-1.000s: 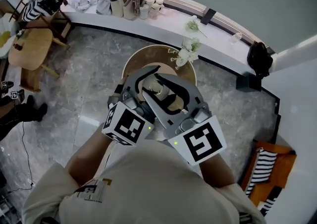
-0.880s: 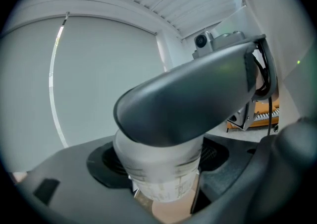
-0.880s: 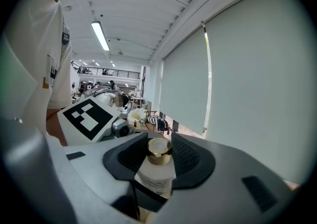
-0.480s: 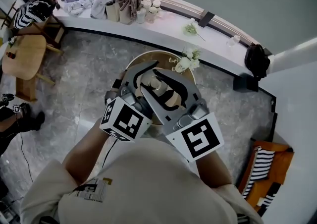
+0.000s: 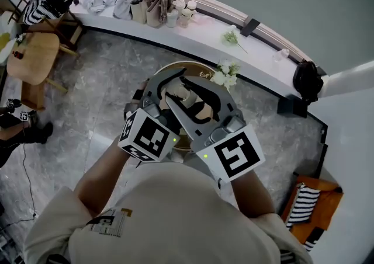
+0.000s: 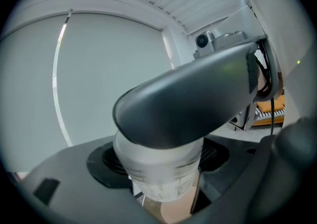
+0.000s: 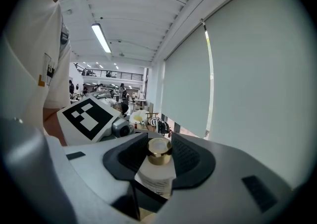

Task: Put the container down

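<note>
The container (image 7: 157, 169) is a small white bottle with a gold cap and a printed label. It sits between the pads of my right gripper (image 7: 158, 156), which is shut on its body. In the left gripper view the container (image 6: 161, 176) also stands between the pads of my left gripper (image 6: 158, 168), with the right gripper's dark jaw crossing just above it. In the head view both grippers cross over the round wooden table (image 5: 159, 77): the left gripper (image 5: 169, 90) and right gripper (image 5: 196, 98) enclose the container (image 5: 188, 103), which is mostly hidden.
A bunch of white flowers (image 5: 225, 73) lies at the table's far right edge. Behind runs a curved white ledge (image 5: 201, 29) with clothes and jars. A wooden chair and table (image 5: 35, 58) stand at the left on the grey marble floor.
Both grippers stay crossed round the container over the round table. Only the head view has shifted a little.
</note>
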